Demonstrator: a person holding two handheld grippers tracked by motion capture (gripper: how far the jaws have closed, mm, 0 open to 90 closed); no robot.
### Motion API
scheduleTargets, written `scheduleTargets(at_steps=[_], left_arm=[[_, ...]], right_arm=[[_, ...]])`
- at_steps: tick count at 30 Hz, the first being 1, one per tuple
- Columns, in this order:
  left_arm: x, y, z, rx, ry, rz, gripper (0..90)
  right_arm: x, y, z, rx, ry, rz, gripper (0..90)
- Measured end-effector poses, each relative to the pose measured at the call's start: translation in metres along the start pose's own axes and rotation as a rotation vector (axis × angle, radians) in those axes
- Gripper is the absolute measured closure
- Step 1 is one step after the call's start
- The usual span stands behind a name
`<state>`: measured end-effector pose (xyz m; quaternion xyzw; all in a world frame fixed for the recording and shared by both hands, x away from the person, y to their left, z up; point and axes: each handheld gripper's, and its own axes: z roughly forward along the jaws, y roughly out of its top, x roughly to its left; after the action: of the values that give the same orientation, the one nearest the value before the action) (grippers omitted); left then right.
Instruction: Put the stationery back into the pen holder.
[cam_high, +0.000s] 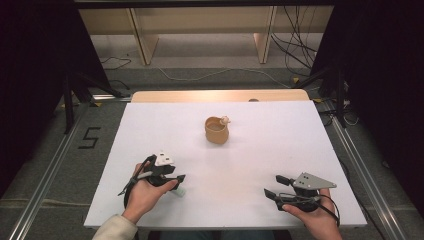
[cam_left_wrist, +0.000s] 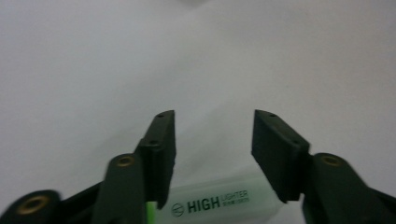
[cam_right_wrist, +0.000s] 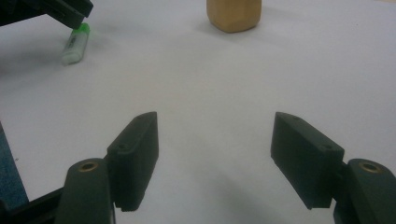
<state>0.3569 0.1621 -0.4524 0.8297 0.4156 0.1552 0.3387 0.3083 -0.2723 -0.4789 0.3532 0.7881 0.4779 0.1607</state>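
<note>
A white highlighter (cam_left_wrist: 219, 203) with a green cap (cam_right_wrist: 82, 29) lies flat on the white table (cam_high: 250, 150) near the front left. My left gripper (cam_left_wrist: 214, 116) hovers just over it, open, with the pen's barrel showing low between the jaw bases and not clamped. From above, that left gripper (cam_high: 179, 181) points right with the highlighter (cam_high: 178, 191) under its tips. My right gripper (cam_high: 271, 184) sits at the front right, open and holding nothing, pointing left across the table. A tan cup (cam_high: 216, 130) stands at the table's centre with a small pale object (cam_high: 225, 120) at its rim.
In the right gripper view, the right gripper (cam_right_wrist: 215, 119) faces bare table, with the cup (cam_right_wrist: 233, 14) far ahead and the left gripper (cam_right_wrist: 56, 9) at the top left. A wooden strip (cam_high: 220, 95) borders the far edge. Cables lie on the floor beyond.
</note>
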Motion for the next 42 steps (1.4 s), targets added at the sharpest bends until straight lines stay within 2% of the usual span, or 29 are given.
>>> scheduleTargets(at_steps=[1,7,13,15,19,20,23,24,27,33,34,35,36,37,38,39,42], left_arm=[[0.003,-0.003,-0.003,-0.016,0.018,-0.021,34.7],[0.028,-0.017,-0.018,-0.037,0.108,-0.102,25.7],[0.048,-0.03,-0.026,-0.028,0.15,-0.166,25.0],[0.057,-0.034,-0.026,-0.024,0.187,-0.202,25.8],[0.065,-0.036,-0.026,-0.011,0.217,-0.229,27.2],[0.066,-0.037,-0.026,-0.005,0.225,-0.229,27.7],[0.069,-0.037,-0.025,-0.01,0.239,-0.243,27.9],[0.071,-0.037,-0.024,-0.008,0.243,-0.244,27.9],[0.073,-0.037,-0.023,-0.011,0.253,-0.242,28.2],[0.078,-0.037,-0.021,-0.01,0.262,-0.224,28.6],[0.078,-0.037,-0.021,-0.01,0.262,-0.224,28.7],[0.079,-0.037,-0.021,-0.007,0.264,-0.222,28.8],[0.079,-0.037,-0.021,-0.007,0.265,-0.224,28.8],[0.08,-0.038,-0.02,-0.004,0.265,-0.229,28.9],[0.08,-0.038,-0.02,-0.004,0.265,-0.229,28.9],[0.08,-0.038,-0.02,-0.004,0.266,-0.229,28.9],[0.081,-0.038,-0.019,-0.007,0.267,-0.234,29.1]], right_arm=[[0.0,0.0,0.001,-0.001,0.002,-0.005,32.9],[0.001,0.0,0.002,0.004,0.007,-0.002,33.0],[0.002,0.001,0.003,-0.001,0.017,-0.007,32.9],[0.006,0.003,0.005,0.007,0.028,-0.01,32.9],[0.013,0.008,0.012,0.012,0.05,-0.036,32.9],[0.019,0.013,0.019,0.017,0.073,-0.055,33.0],[0.025,0.018,0.026,0.027,0.088,-0.071,33.6],[0.033,0.025,0.037,0.034,0.121,-0.088,33.9],[0.045,0.036,0.052,0.047,0.155,-0.107,34.0],[0.073,0.06,0.093,0.089,0.239,-0.154,34.3],[0.073,0.06,0.093,0.089,0.239,-0.154,34.3],[0.083,0.069,0.107,0.103,0.264,-0.174,34.7],[0.083,0.069,0.107,0.103,0.264,-0.174,34.7],[0.092,0.076,0.119,0.117,0.283,-0.186,35.0],[0.092,0.076,0.119,0.117,0.283,-0.186,35.0],[0.1,0.083,0.13,0.124,0.297,-0.189,35.2],[0.106,0.088,0.14,0.138,0.312,-0.203,35.9]])
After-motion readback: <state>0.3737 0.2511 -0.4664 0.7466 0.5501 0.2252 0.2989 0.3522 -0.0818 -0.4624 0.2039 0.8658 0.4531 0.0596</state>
